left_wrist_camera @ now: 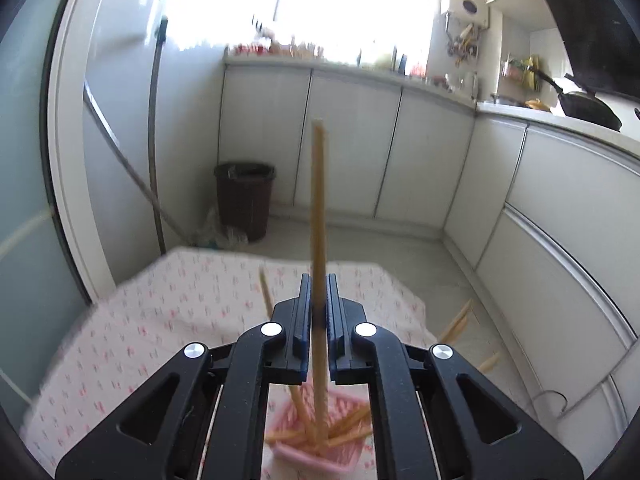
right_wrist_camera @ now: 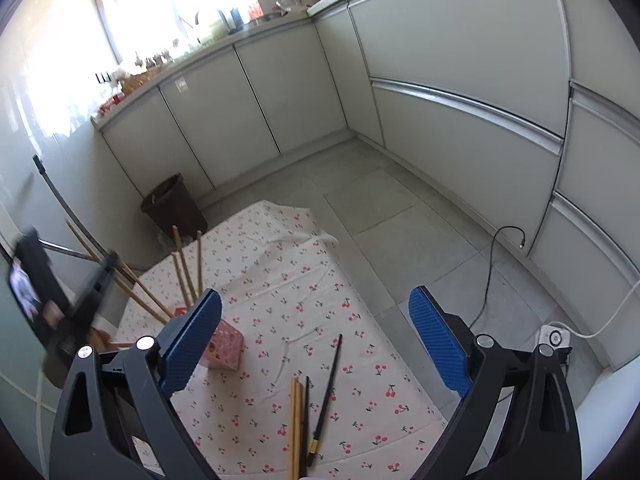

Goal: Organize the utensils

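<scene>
Cherry-print bench [right_wrist_camera: 304,280], pink holder [right_wrist_camera: 226,350] at its left.
Left tool [left_wrist_camera: 319,312] pinches a wooden chopstick [left_wrist_camera: 319,200]; lower it straight into the holder. Right tool [right_wrist_camera: 316,344] spread wide.

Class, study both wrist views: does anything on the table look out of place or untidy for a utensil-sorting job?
Yes. Several chopsticks, wooden and dark, lie loose on the cherry-print tablecloth, outside the pink holder, where the others stand splayed at different angles. The left gripper grips one wooden chopstick above the holder.

Two downward-tilted wrist views, close above one shared tablecloth [left_wrist_camera: 168,320].
</scene>
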